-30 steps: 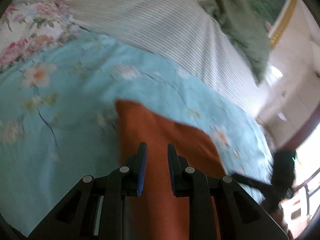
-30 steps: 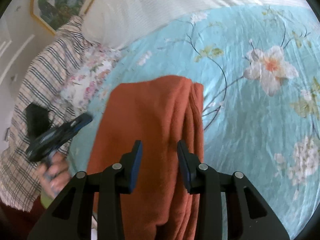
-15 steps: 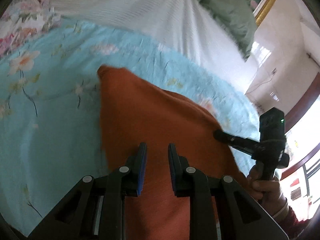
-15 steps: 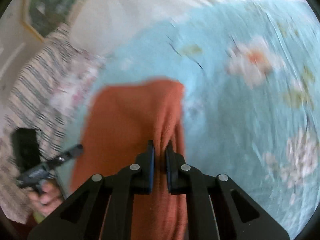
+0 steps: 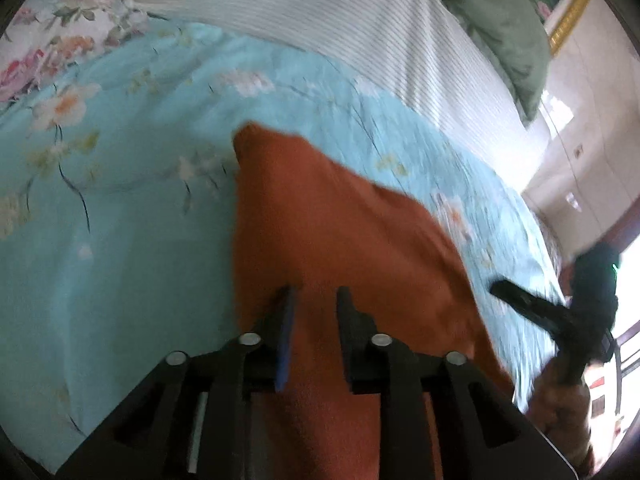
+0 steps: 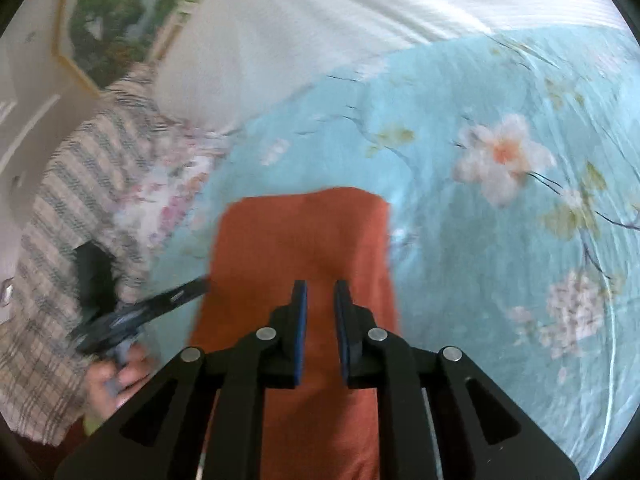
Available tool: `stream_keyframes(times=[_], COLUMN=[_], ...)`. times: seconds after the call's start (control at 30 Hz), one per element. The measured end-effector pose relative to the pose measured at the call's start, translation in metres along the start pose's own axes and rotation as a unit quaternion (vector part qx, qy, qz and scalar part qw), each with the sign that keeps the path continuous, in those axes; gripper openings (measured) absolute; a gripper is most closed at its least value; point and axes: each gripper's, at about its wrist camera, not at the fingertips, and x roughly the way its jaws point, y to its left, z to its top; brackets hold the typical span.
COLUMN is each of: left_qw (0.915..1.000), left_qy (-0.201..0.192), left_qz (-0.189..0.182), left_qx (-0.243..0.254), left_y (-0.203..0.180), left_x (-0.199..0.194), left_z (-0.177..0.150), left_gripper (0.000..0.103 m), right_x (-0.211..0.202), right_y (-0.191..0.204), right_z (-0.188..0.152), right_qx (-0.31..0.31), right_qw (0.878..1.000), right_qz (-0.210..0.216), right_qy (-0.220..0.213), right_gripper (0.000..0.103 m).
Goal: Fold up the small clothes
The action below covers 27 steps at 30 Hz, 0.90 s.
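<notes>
Garment: the orange cloth [image 5: 344, 248] lies folded on your blue floral bedspread [image 5: 120, 240], directly under both tools.
Long axis: it runs from 6 toward 12 o'clock in each wrist view, far edge at 12.
Left gripper [image 5: 314, 300]: jaws narrowly apart over the cloth, nothing pinched that you can see.
Right gripper [image 6: 320, 294]: jaws narrowly apart, nothing between them; the cloth [image 6: 304, 240] runs below.
Nearer hand: neither clearly; both sit at the near end.
Judgement: your next grasp likely starts there.
</notes>
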Motion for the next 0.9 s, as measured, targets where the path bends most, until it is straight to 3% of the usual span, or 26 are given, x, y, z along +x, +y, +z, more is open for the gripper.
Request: stream_keyframes(times=[0.13,0.23,0.3,0.37,0.47,0.53,0.67,0.9], left_qw=[0.9998,0.9993,0.9978,0.9961,0.9965,0.996,0.9987,0.9983], left_qy=[-0.001,0.016,0.025,0.033,0.026,0.007,-0.008,0.018], left_qz=[0.016,0.029,0.057,0.077,0.066,0.082,0.04,-0.043], left_qx=[-0.006,-0.019,-0.021,-0.028,-0.043,-0.033,-0.031,0.034], left_y=[0.007,0.017,0.026,0.037,0.047,0.045,0.033,-0.015], left_x=[0.022,0.053,0.074,0.087,0.079,0.06,0.019,-0.037], left_z=[0.035,0.063,0.078,0.089,0.092,0.087,0.059,-0.043], left_gripper=[0.03,0.027,0.027,0.026,0.026,0.026,0.026,0.027], right_x=[0.025,0.048,0.057,0.053,0.037,0.031,0.023,0.01], right_y=[0.017,0.013,-0.002,-0.009,-0.008,-0.008,0.0,0.002], right_z=[-0.016,-0.027,-0.032,-0.032,-0.027,-0.024,-0.02,-0.046], right_qx=[0.0,-0.003,0.012,0.026,0.017,0.02,0.013,-0.008], right_qw=[0.998,0.997,0.997,0.997,0.998,0.999,0.999,0.998], right_qz=[0.053,0.028,0.005,0.015,0.004,0.006,-0.005,-0.017], right_qy=[0.043,0.07,0.08,0.074,0.055,0.046,0.039,0.06], right_gripper=[0.016,0.016,0.016,0.013,0.013,0.013,0.013,0.013])
